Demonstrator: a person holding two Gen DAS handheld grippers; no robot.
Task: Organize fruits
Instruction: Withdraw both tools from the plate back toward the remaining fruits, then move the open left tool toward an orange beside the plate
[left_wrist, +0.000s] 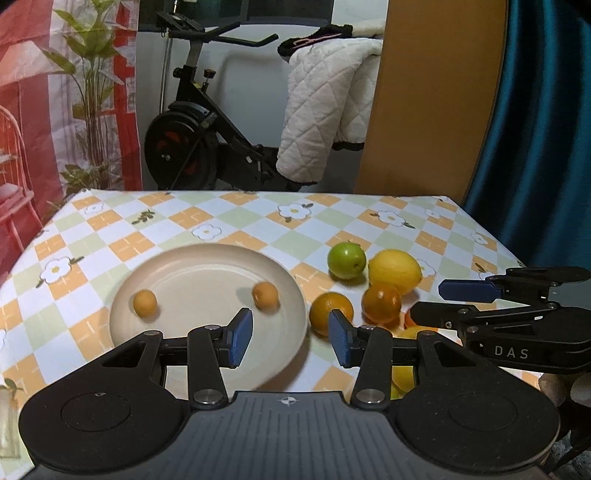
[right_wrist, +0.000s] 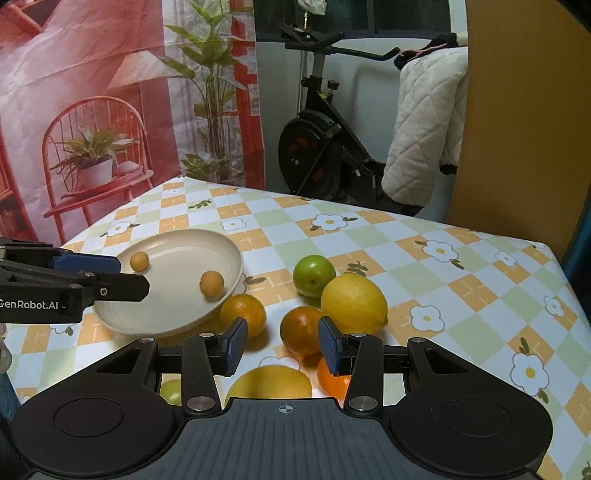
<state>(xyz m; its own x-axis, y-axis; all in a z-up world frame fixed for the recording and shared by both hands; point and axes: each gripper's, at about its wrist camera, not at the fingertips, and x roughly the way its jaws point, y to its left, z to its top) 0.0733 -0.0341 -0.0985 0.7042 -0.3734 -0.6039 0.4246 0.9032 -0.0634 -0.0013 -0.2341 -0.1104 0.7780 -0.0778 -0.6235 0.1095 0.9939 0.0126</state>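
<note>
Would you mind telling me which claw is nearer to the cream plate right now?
Left. The left claw hangs open over the near rim of the plate, which holds two small orange fruits. The right claw is off to the plate's right, open above the oranges and lemons on the tablecloth.

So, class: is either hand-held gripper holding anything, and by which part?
Nothing is held. The left hand-held gripper and right hand-held gripper both stand open, nothing between their pads.

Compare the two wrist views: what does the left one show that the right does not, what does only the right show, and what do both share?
Only the left view shows the teal curtain and the right gripper, side on. Only the right view shows the printed red chair, the left gripper, side on, and a second lemon near the camera. Both show the plate with two small fruits, the green apple, and the exercise bike.
</note>
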